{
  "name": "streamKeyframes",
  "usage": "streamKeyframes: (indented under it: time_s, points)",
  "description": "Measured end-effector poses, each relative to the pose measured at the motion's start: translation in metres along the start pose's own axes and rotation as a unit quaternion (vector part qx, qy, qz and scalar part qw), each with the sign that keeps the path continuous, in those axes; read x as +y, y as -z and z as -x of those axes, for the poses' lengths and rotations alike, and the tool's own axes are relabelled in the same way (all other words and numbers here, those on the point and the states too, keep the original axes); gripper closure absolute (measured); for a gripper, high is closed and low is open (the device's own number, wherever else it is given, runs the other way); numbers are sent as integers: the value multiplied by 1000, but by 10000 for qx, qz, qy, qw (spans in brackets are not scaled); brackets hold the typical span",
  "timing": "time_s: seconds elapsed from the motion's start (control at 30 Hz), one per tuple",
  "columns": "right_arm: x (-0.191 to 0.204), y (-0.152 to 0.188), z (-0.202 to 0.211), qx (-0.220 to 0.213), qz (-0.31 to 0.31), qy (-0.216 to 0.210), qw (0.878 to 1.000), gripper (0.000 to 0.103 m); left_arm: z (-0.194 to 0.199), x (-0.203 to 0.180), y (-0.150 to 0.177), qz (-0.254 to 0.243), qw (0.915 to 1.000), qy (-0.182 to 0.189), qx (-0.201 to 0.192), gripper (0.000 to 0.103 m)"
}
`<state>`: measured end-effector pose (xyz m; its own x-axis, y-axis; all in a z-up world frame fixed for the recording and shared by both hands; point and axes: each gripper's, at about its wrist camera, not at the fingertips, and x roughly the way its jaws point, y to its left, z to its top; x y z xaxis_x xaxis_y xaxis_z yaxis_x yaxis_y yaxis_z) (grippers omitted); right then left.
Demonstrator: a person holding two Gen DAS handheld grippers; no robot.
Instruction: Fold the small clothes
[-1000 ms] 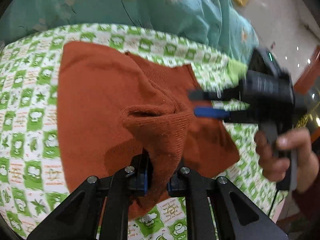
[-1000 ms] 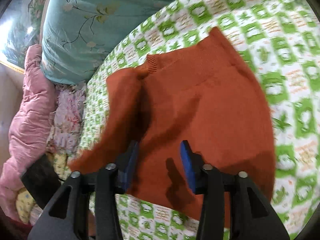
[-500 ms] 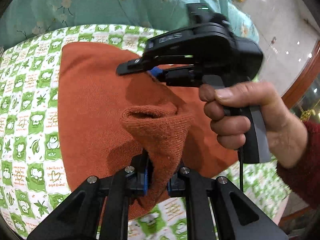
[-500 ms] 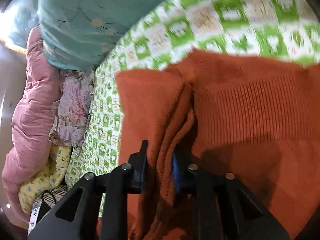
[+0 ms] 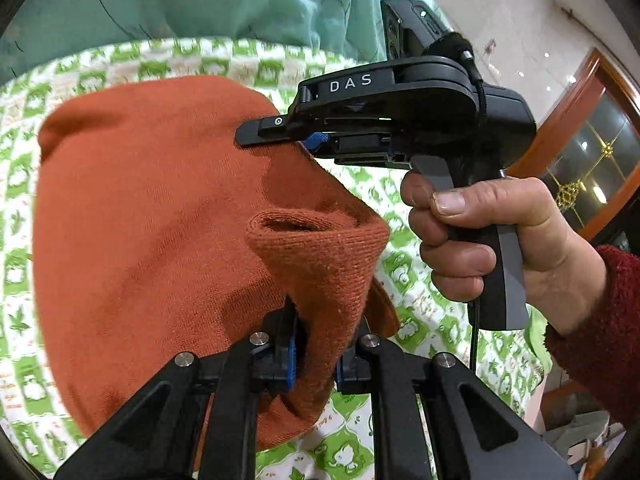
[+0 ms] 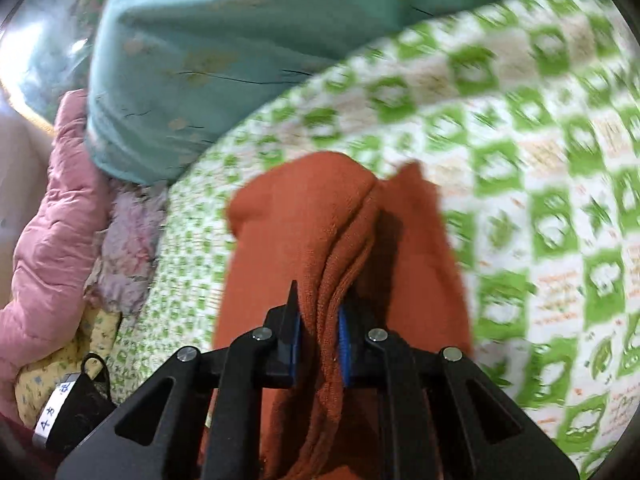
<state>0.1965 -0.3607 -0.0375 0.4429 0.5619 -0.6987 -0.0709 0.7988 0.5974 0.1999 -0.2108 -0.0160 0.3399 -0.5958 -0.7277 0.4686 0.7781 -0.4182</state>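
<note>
A small rust-orange knit garment (image 5: 152,216) lies on a green-and-white patterned bed cover (image 5: 24,240). My left gripper (image 5: 316,356) is shut on a ribbed cuff of it, which stands up as a loop just above the pads. In the left wrist view my right gripper (image 5: 280,136), held in a hand (image 5: 480,240), grips the garment's far right edge and lifts it. In the right wrist view that gripper (image 6: 320,328) is shut on bunched orange folds (image 6: 336,248), which drape up and away over the cover (image 6: 540,160).
A teal floral quilt (image 5: 200,4) is heaped at the back of the bed, also in the right wrist view as teal quilt (image 6: 224,52). Pink padded clothing (image 6: 52,216) and other small garments (image 6: 120,248) lie at the left. A wooden door frame (image 5: 568,108) stands at the right.
My right gripper came in from the right over the garment, shut on its far edge and now lifts it. The left gripper keeps its hold on the cuff and has shifted with the cloth.
</note>
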Motion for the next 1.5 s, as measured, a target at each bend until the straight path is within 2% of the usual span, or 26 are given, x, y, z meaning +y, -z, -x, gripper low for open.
streamKeyframes:
  time_s: [0.27, 0.47, 0.6, 0.67, 0.8, 0.87, 0.9, 0.97, 1.03, 1.2, 1.3, 1.5]
  points:
    - [-11, -1, 0, -91, 20, 86, 9999, 87, -11, -2, -6, 177, 9997, 138, -12, 91]
    - [-26, 3, -8, 103, 85, 370, 9992, 87, -30, -1, 1, 308, 9991, 166, 252, 88]
    - [-29, 8, -10, 131, 95, 532, 9985, 85, -35, 1, 4, 396, 9978, 297, 438, 77]
    - [-26, 10, -6, 85, 144, 677, 9976, 83, -32, 0, 6, 398, 9972, 375, 511, 67]
    - [-19, 14, 1, 31, 263, 933, 9953, 81, -21, 4, 15, 415, 9966, 416, 581, 58]
    - [-17, 18, 7, 24, 277, 1052, 9941, 72, -11, 10, 19, 485, 9963, 435, 566, 55]
    - [-17, 19, 8, 22, 262, 1077, 9938, 68, -4, 13, 20, 662, 9960, 316, 515, 55]
    - [-17, 24, 13, 4, 173, 1092, 9939, 47, 13, 23, 24, 776, 9958, 276, 410, 54]
    - [-16, 30, 17, -28, 109, 1068, 9942, 41, 27, 34, 27, 881, 9955, 177, 299, 51]
    - [-17, 40, 18, 72, 95, 1077, 9941, 37, 55, 73, 24, 1310, 9913, -105, 69, 42]
    - [-22, 41, 13, 178, 44, 1052, 9943, 37, 60, 106, 16, 1659, 9854, -389, -33, 38]
    - [-29, 38, -6, 408, -96, 819, 9958, 34, 43, 158, 4, 2488, 9684, -145, 26, 36]
